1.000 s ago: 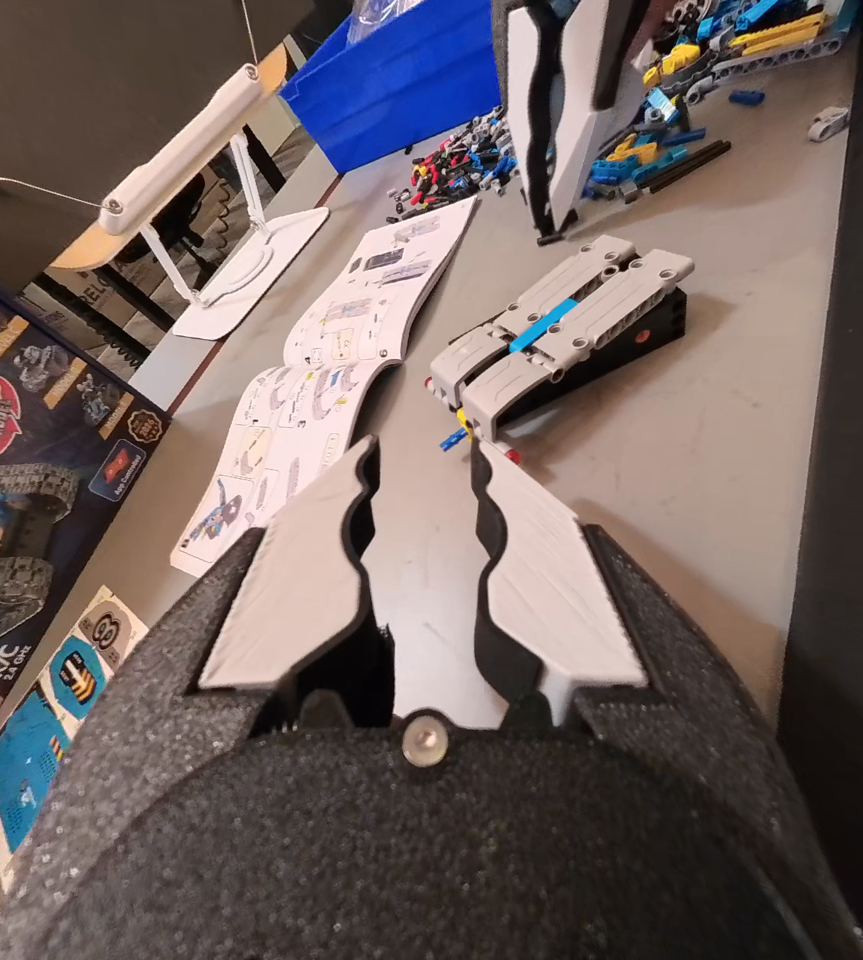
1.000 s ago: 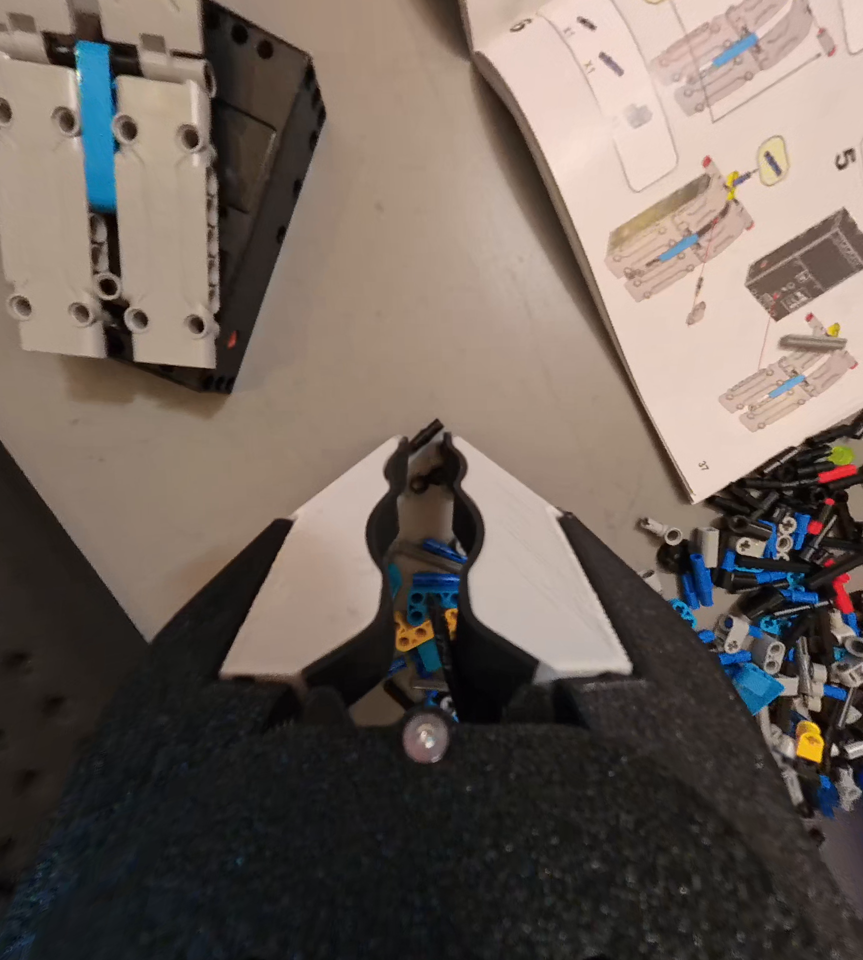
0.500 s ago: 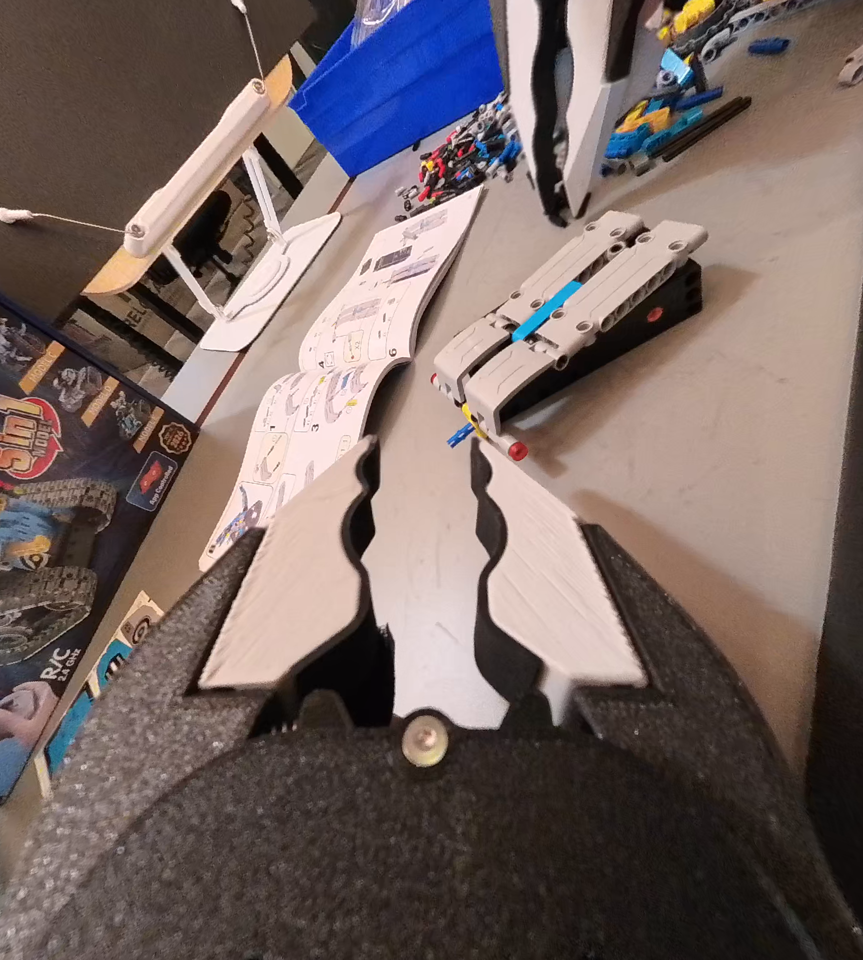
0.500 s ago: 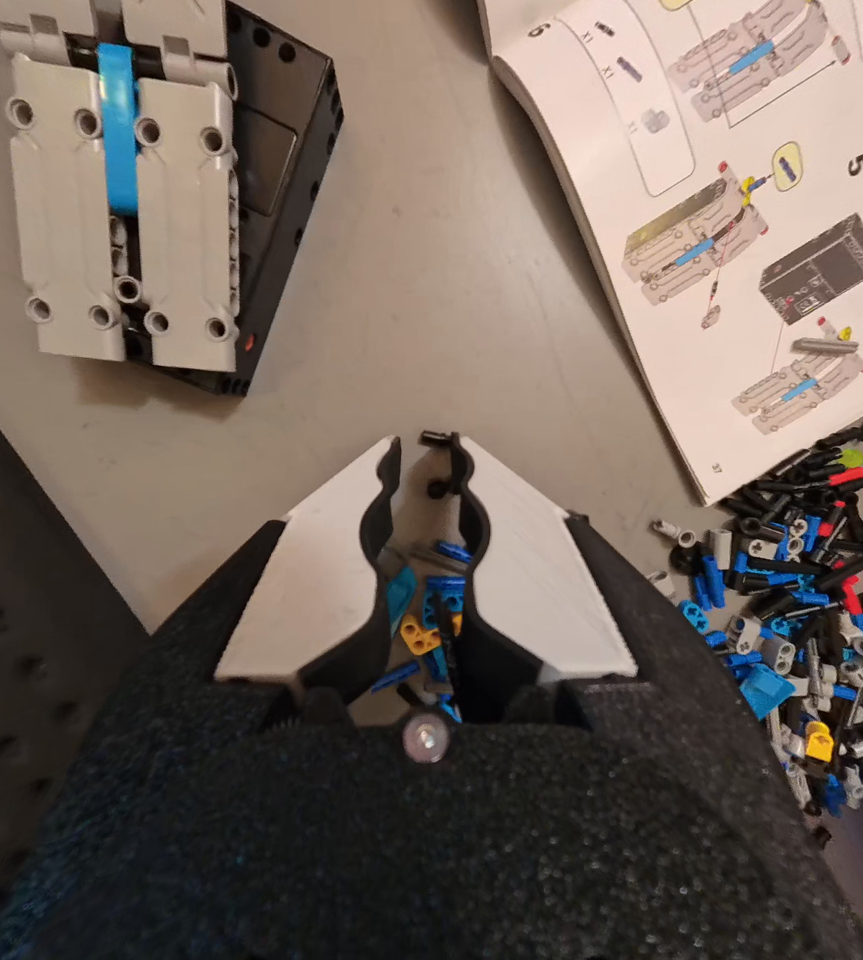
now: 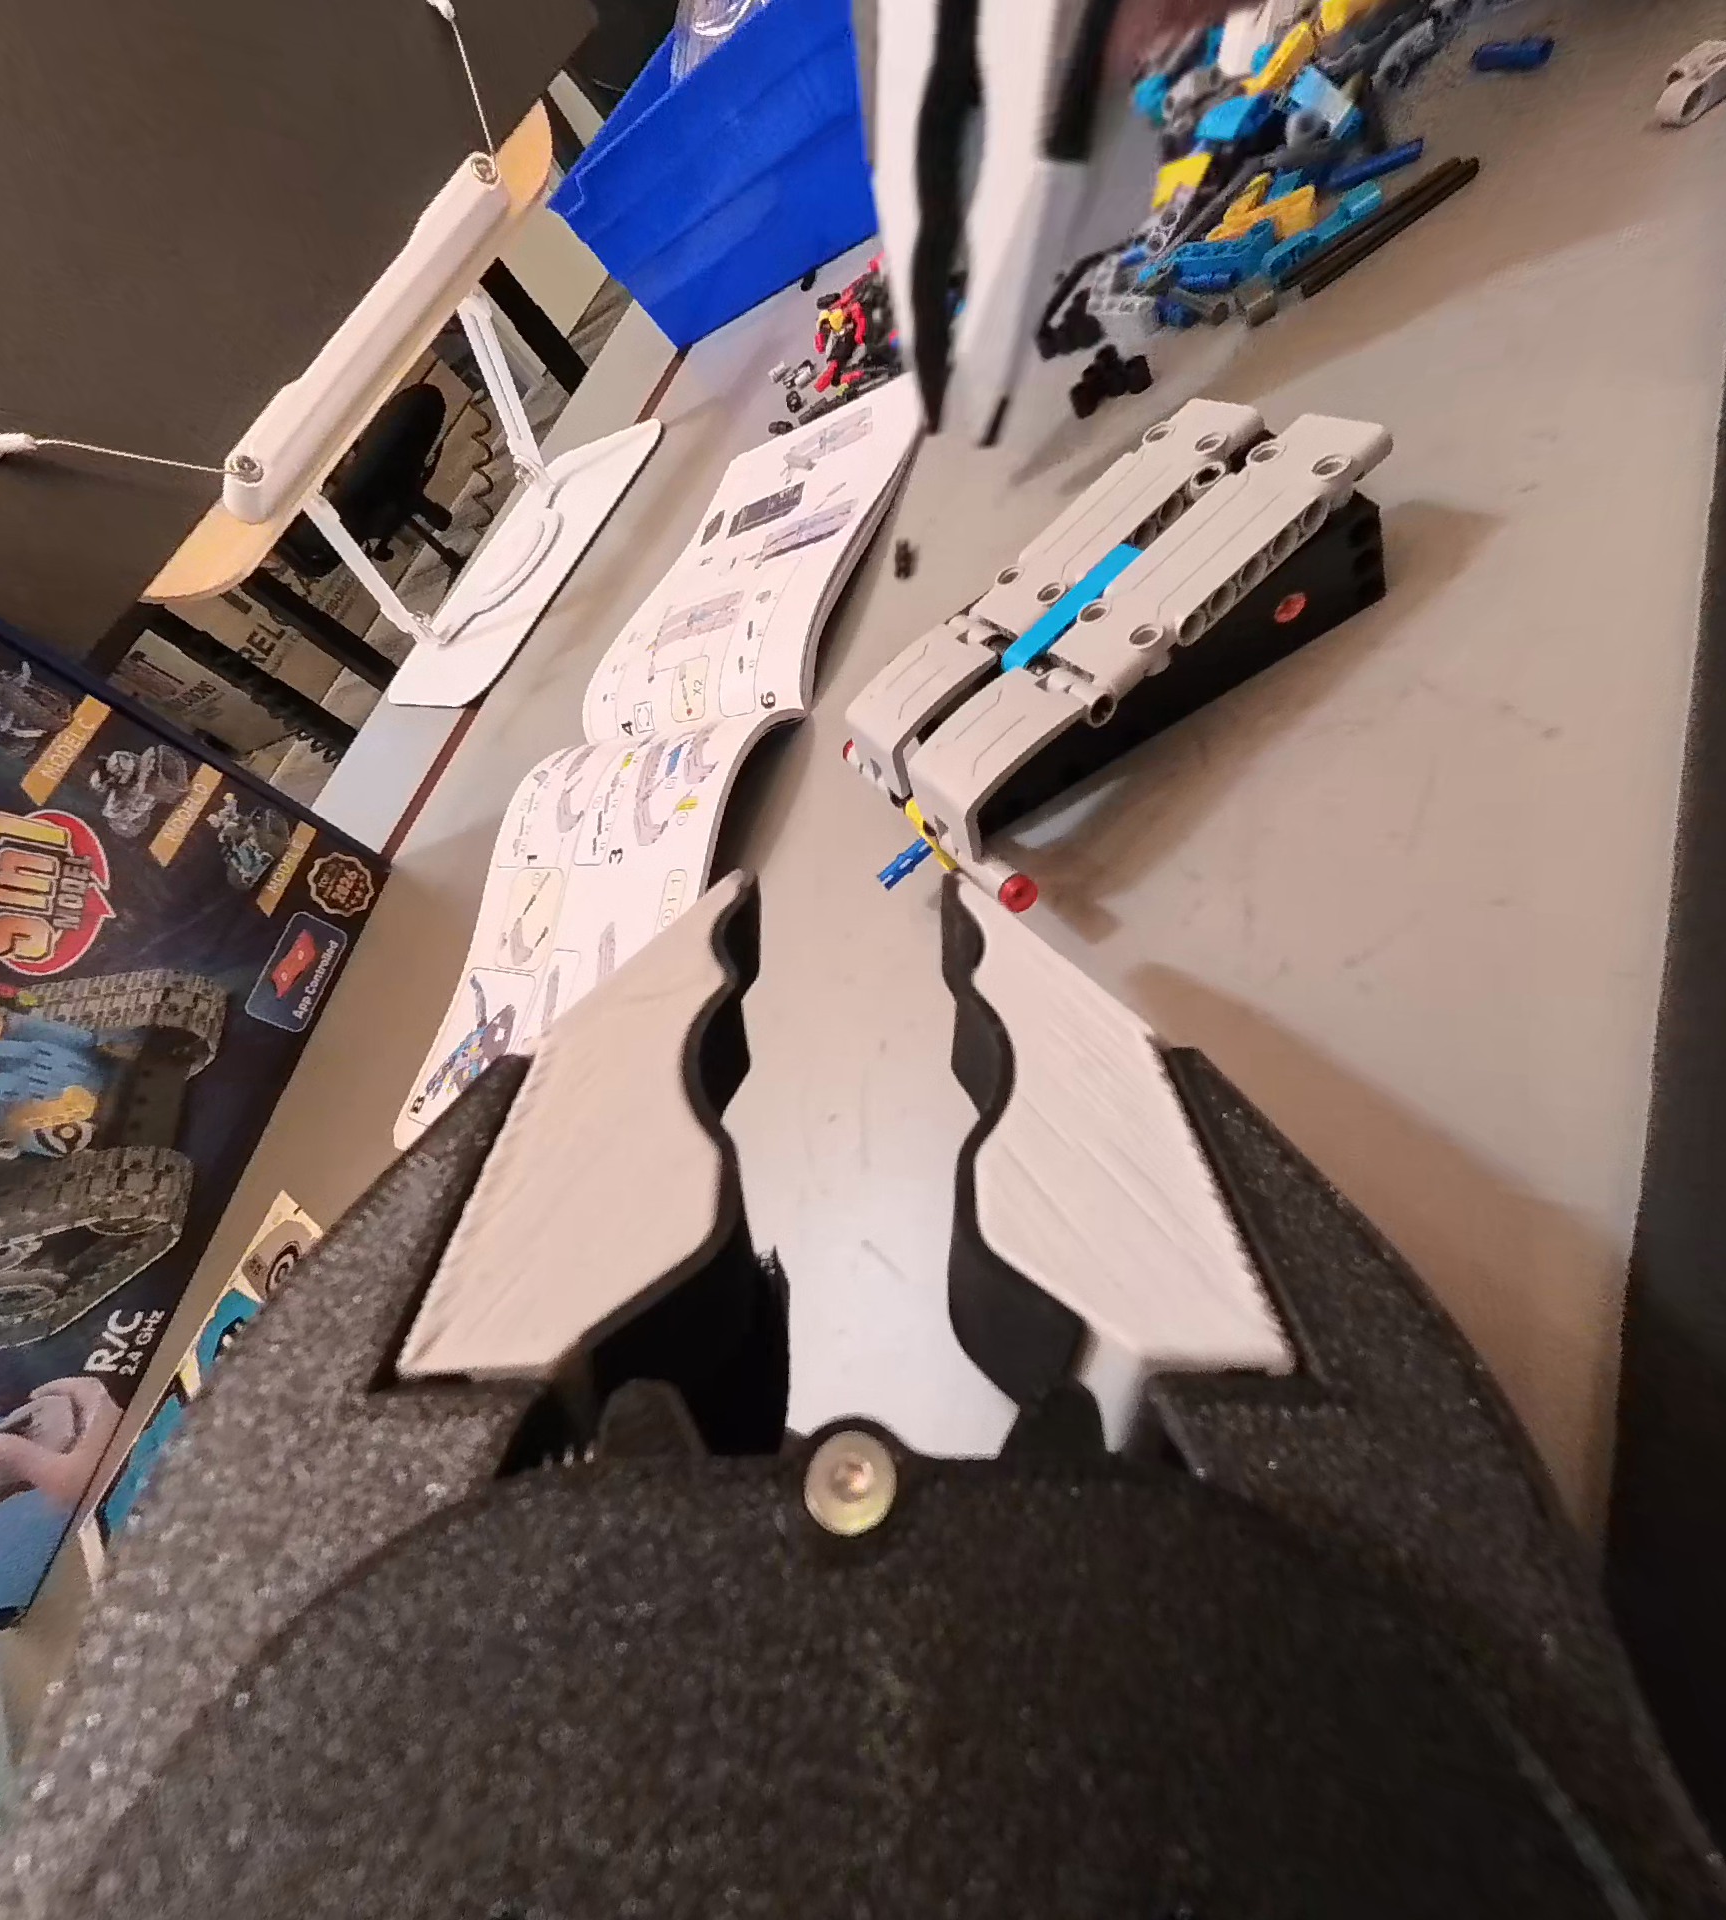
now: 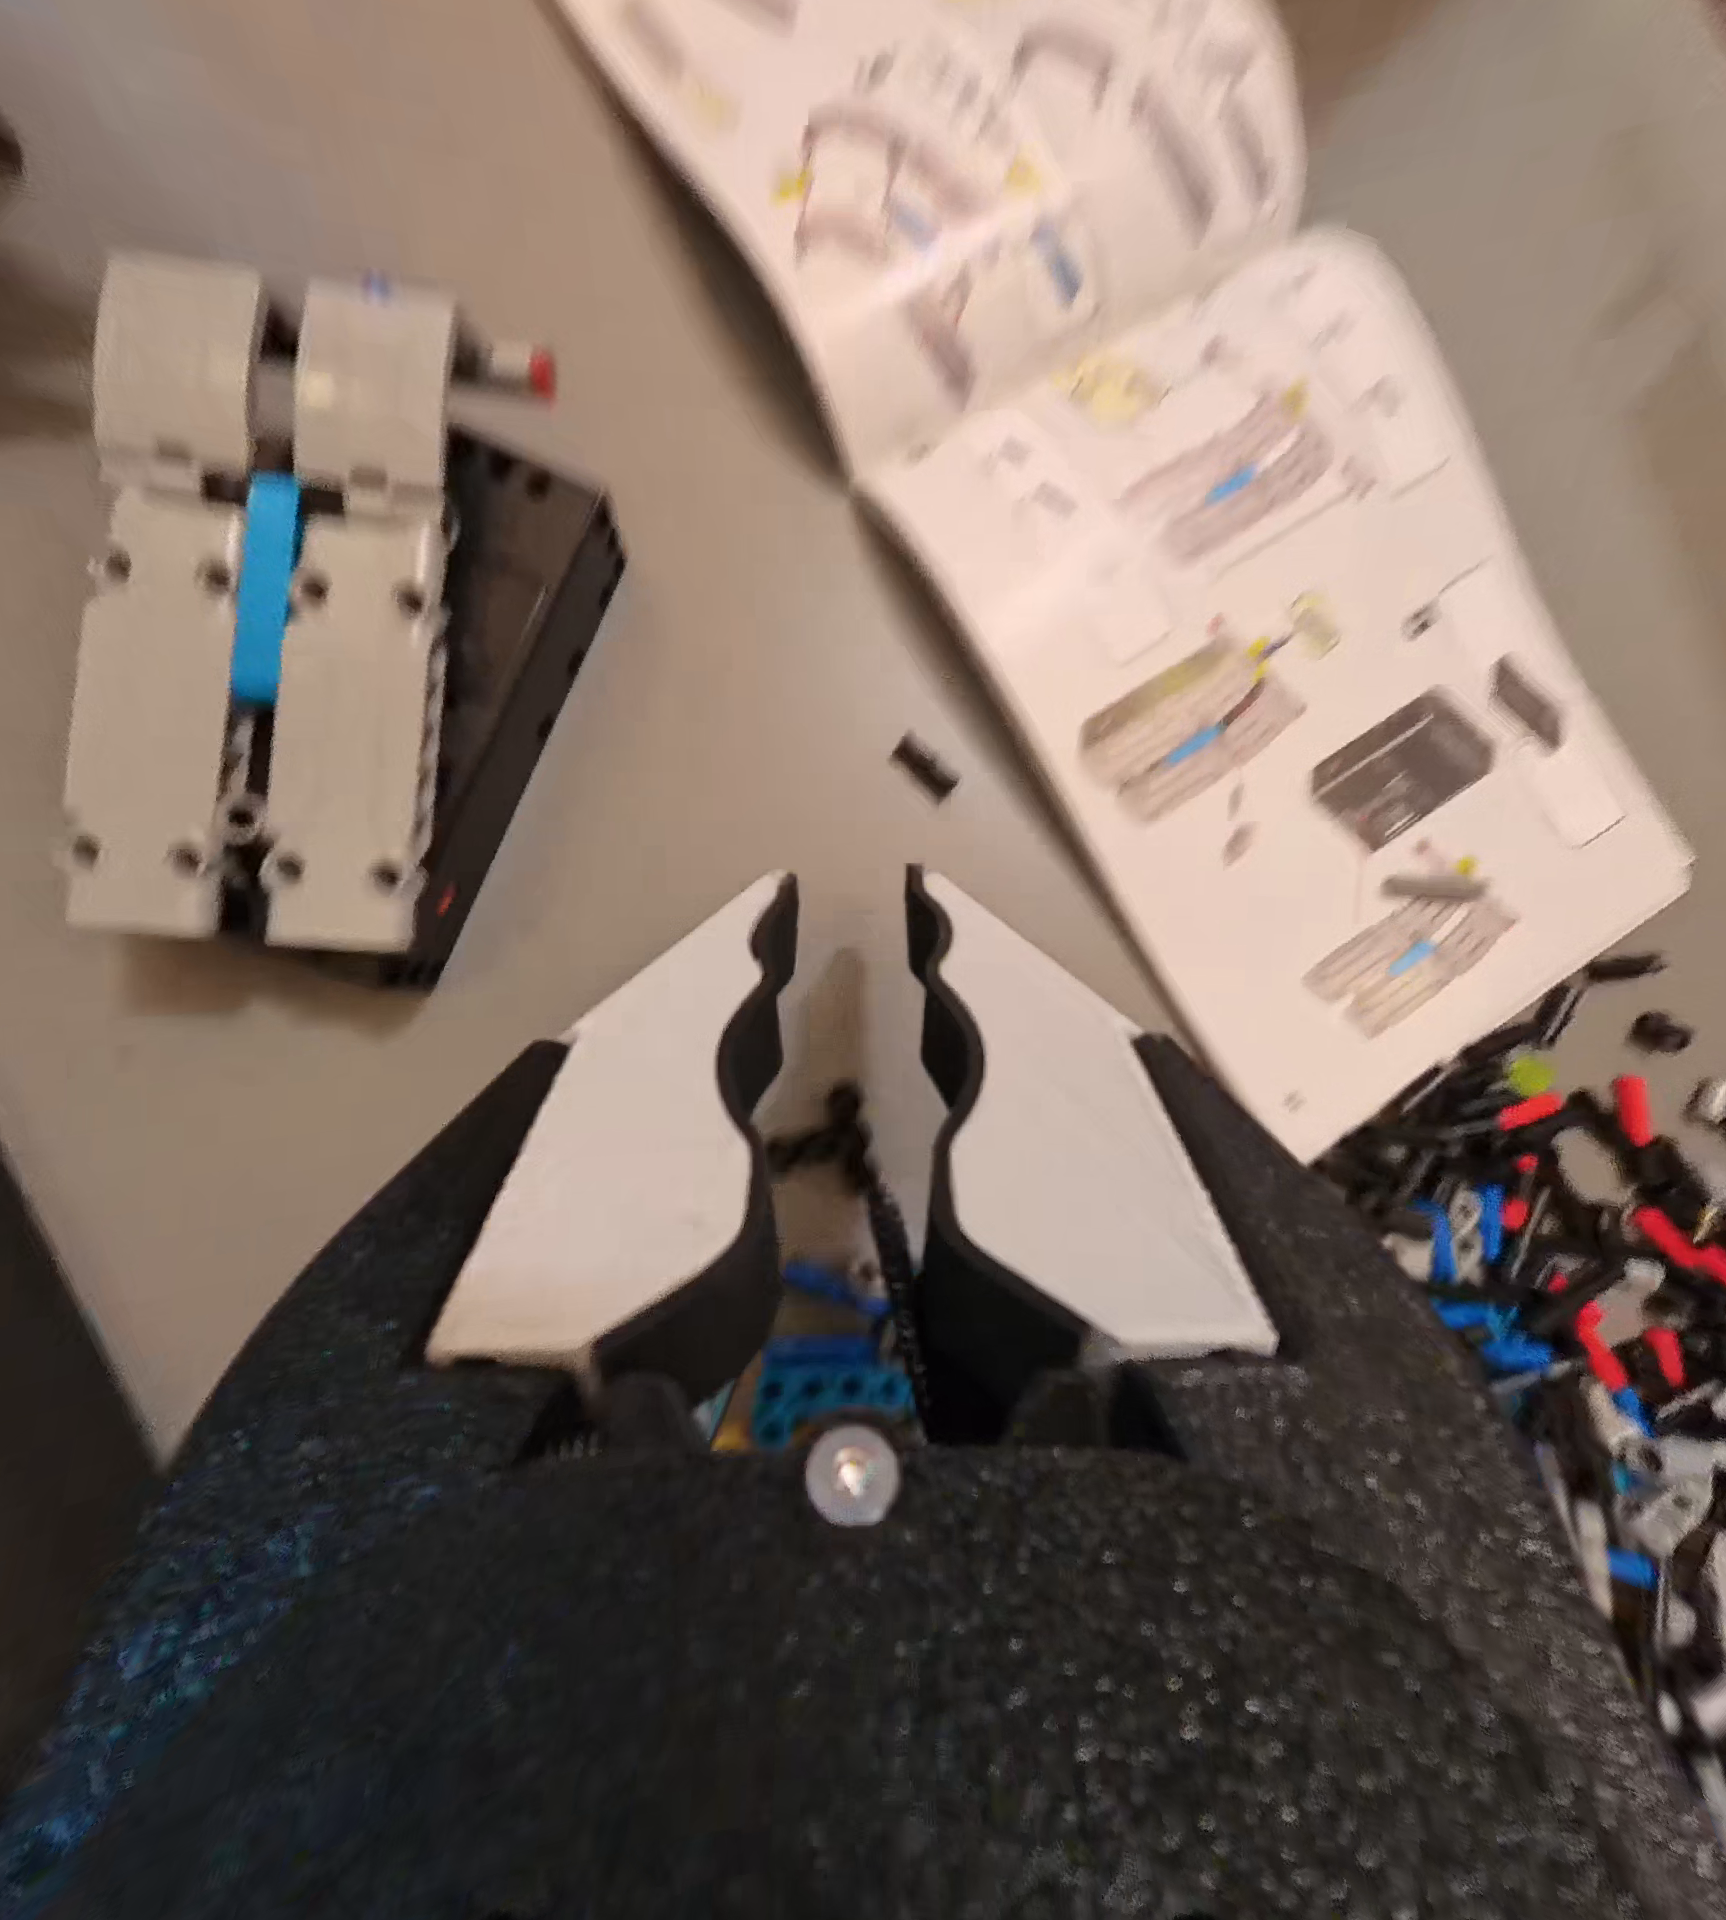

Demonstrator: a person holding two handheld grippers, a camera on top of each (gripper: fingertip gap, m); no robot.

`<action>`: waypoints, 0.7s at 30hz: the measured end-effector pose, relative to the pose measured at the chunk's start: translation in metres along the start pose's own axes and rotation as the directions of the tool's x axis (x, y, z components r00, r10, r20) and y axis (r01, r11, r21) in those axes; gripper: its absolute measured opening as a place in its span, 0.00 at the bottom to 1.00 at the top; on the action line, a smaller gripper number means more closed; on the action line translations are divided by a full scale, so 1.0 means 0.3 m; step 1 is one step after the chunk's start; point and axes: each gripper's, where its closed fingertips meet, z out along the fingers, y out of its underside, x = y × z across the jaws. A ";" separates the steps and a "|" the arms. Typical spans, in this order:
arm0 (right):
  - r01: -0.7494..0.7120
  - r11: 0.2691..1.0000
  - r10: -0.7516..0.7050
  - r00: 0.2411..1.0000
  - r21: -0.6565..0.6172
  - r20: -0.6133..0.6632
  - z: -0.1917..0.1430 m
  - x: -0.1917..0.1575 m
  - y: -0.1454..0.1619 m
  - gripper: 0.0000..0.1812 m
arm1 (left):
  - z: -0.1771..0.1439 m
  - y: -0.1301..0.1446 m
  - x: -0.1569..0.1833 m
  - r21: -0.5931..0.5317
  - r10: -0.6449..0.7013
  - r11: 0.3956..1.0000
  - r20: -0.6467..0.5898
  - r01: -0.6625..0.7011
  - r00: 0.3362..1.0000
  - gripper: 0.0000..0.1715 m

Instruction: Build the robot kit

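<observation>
Both claws gape, gripping nothing. Left claw (image 5: 848, 894) hovers just short of the grey-and-black brick assembly (image 5: 1129, 613) with its blue strip. Right claw (image 6: 848, 883) has released the small black pin (image 6: 924, 767), now lying on the bench (image 6: 713, 582) between assembly and open booklet (image 6: 1254, 582).
</observation>
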 end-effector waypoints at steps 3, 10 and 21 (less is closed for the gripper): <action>-0.010 0.998 0.009 1.000 0.064 0.017 0.063 0.050 -0.065 0.14 | 0.004 0.004 0.009 -0.004 0.007 1.000 -0.009 -0.007 1.000 0.20; 0.031 1.000 -0.031 0.999 0.001 0.029 0.137 0.085 -0.068 0.11 | 0.007 0.016 0.008 -0.014 0.007 1.000 -0.014 -0.007 1.000 0.20; 0.032 0.999 -0.033 0.999 -0.020 -0.044 0.119 0.115 -0.026 0.10 | 0.008 0.019 0.011 -0.017 0.023 1.000 -0.012 -0.023 1.000 0.20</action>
